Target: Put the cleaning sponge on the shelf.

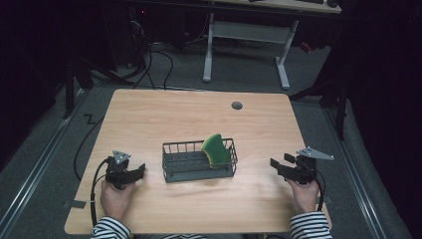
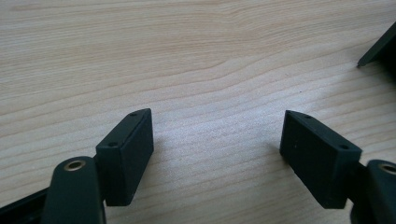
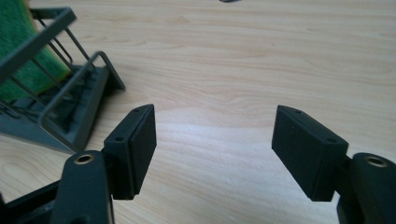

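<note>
A dark wire basket (image 1: 171,172) stands in the middle of the wooden table, and a green and yellow sponge (image 1: 216,149) leans upright in its right end. My left gripper (image 1: 139,172) rests low on the table just left of the basket, open, with bare wood between its jaws (image 2: 217,140). My right gripper (image 1: 277,164) is held to the right of the basket, open and holding nothing (image 3: 212,140). In the right gripper view the basket (image 3: 70,93) and sponge (image 3: 21,42) sit at the upper left.
A round grey cable hole (image 1: 237,105) lies near the table's far edge. A dark corner of the basket (image 2: 380,46) shows at the right of the left gripper view. Beyond the table stand a white desk frame (image 1: 246,45) and floor cables.
</note>
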### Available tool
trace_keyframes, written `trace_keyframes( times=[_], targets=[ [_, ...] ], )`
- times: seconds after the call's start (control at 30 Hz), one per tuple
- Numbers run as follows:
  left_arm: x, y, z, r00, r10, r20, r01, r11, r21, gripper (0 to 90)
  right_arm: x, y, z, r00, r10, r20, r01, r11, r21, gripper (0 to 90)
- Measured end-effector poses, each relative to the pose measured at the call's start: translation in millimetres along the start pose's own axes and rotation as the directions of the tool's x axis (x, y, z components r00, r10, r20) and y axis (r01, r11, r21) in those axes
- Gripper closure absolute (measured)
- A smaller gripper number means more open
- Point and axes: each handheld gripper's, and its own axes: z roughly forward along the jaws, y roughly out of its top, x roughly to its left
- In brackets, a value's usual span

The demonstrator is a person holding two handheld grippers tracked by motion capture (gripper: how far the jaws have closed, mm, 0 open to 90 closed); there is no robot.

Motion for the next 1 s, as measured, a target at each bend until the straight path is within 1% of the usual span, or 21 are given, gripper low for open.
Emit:
trace_keyframes(
  times=[0.03,0.07,0.1,0.13,0.23,0.27,0.33,0.37,0.4,0.43,0.47,0.5,0.6,0.63,0.83,0.87,0.9,0.97,1.0],
  targets=[
    [0.0,0.0,0.0,1.0,0.0,0.0,0.0,1.0,0.0,26.3,-1.7,-1.9,-0.2,1.0,-0.002,0.002,0.002,1.0,-0.002,31.4],
    [0.0,0.0,-0.1,1.0,0.0,0.0,0.0,1.0,0.0,26.3,-4.6,-7.7,-1.7,0.9997,0.02,0.01,-0.02,1.0,0.002,31.8],
    [0.0,0.0,-0.1,1.0,0.0,0.0,0.0,1.0,0.0,26.3,-4.6,-7.7,-1.7,0.9997,0.02,0.01,-0.02,1.0,0.002,31.8],
    [0.0,0.0,-0.1,1.0,0.0,0.0,0.0,1.0,0.0,26.3,-8.1,-13.3,-1.8,0.9996,0.023,0.017,-0.023,1.0,0.003,32.0],
    [0.0,0.0,-0.1,1.0,0.0,0.0,0.0,1.0,0.0,26.3,-9.6,-17.4,-1.5,0.9994,0.028,0.022,-0.028,1.0,0.007,32.0],
    [0.0,-0.1,-0.1,1.0,0.0,0.0,0.0,1.0,0.0,26.2,-11.6,-23.3,0.0,0.999,0.035,0.029,-0.035,0.999,0.019,32.0],
    [0.0,-0.1,-0.1,1.0,0.0,0.0,0.0,1.0,0.0,26.3,-12.1,-25.4,0.9,0.9989,0.031,0.035,-0.032,0.999,0.026,32.0],
    [0.0,-0.1,-0.1,1.0,0.0,0.001,0.0,1.0,0.0,26.2,-12.4,-29.4,2.2,0.9987,0.02,0.046,-0.022,0.999,0.035,32.1],
    [0.0,-0.1,-0.2,1.0,0.0,0.0,0.0,1.0,0.0,26.2,-11.8,-30.9,2.7,0.9985,0.025,0.049,-0.027,0.999,0.038,32.0],
    [0.0,-0.1,-0.2,1.0,0.0,0.0,0.0,1.0,0.0,26.3,-11.9,-32.6,3.9,0.9985,0.015,0.053,-0.017,0.999,0.039,32.0],
    [0.0,-0.1,-0.2,1.0,0.0,0.001,0.0,1.0,0.0,26.3,-11.9,-32.6,3.9,0.9985,0.015,0.053,-0.017,0.999,0.039,32.0],
    [0.0,-0.1,-0.1,1.0,0.0,0.0,0.0,1.0,0.0,26.2,-10.5,-36.2,6.7,0.9982,0.004,0.06,-0.007,0.999,0.05,31.9],
    [0.0,-0.1,-0.1,1.0,0.0,0.001,0.0,1.0,0.0,26.3,-8.3,-38.9,9.1,0.9982,0.002,0.061,-0.005,0.998,0.059,31.8],
    [0.0,-0.2,-0.2,1.0,0.0,0.001,0.0,1.0,0.0,26.2,-5.6,-41.9,12.8,0.9977,-0.005,0.068,0.0,0.997,0.075,31.0],
    [0.0,-0.3,-0.3,1.0,0.001,0.001,-0.001,1.0,0.0,26.2,-0.1,-45.9,19.0,0.997,-0.021,0.074,0.015,0.996,0.083,31.0],
    [0.0,-0.2,-0.3,1.0,0.001,0.001,-0.001,1.0,0.0,26.2,0.8,-46.6,20.4,0.997,-0.026,0.073,0.02,0.996,0.086,31.0],
    [0.0,-0.3,-0.3,1.0,0.001,0.001,-0.001,1.0,0.0,26.2,3.3,-47.6,22.4,0.9959,-0.046,0.078,0.038,0.994,0.1,30.8],
    [0.0,-0.3,-0.3,1.0,0.001,0.001,-0.001,1.0,0.0,26.2,4.1,-47.9,22.9,0.9957,-0.047,0.079,0.039,0.994,0.102,30.7],
    [0.1,-0.2,-0.4,1.0,0.002,0.001,-0.002,1.0,0.001,26.2,5.0,-47.8,23.1,0.9949,-0.058,0.083,0.049,0.993,0.108,30.4]
  ],
)
